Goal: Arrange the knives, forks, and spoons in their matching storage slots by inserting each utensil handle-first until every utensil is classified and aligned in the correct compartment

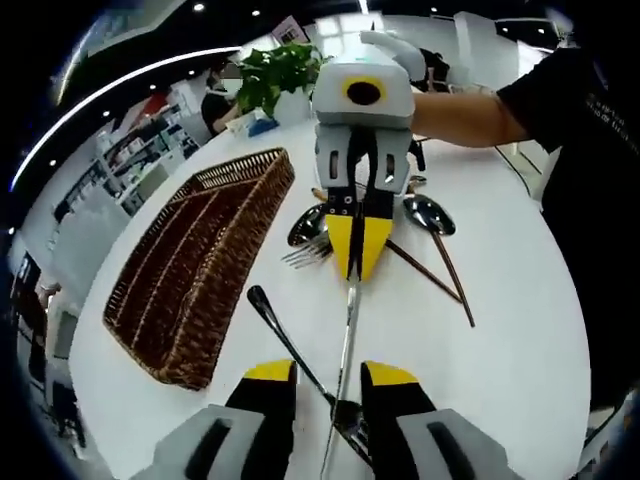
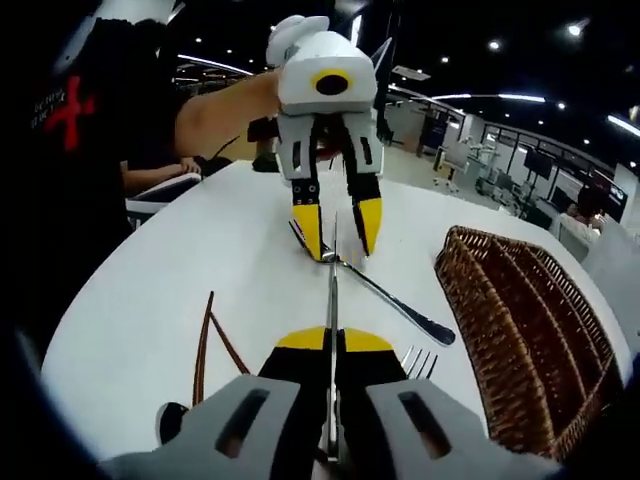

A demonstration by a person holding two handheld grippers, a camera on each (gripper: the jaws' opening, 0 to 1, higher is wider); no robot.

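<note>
Between your grippers lies a knife [image 2: 331, 300]: right jaws clamp it, left jaws gape around it; a spoon [image 1: 290, 345] crosses beneath, wicker basket [image 1: 200, 265] alongside.

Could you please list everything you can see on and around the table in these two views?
table: 1, white, round, under everything
wicker basket: 1, brown, long, on the table beside the utensils
knife: 1, silver, stretched between the two grippers
dark-handled utensil: 1, silver with dark tip, lying crossed under the knife
fork: 1, silver, tines by the right gripper's tips
spoons: 2 bowls visible, silver, by the right gripper
chopsticks: 1 pair, dark brown, beside the spoons
potted plant: 1, green, far table edge
left hand-held gripper: 1, yellow tips, jaws apart around the knife's end
right hand-held gripper: 1, yellow tips, shut on the knife
person's arm: 1, black sleeve, holding the right gripper
</note>
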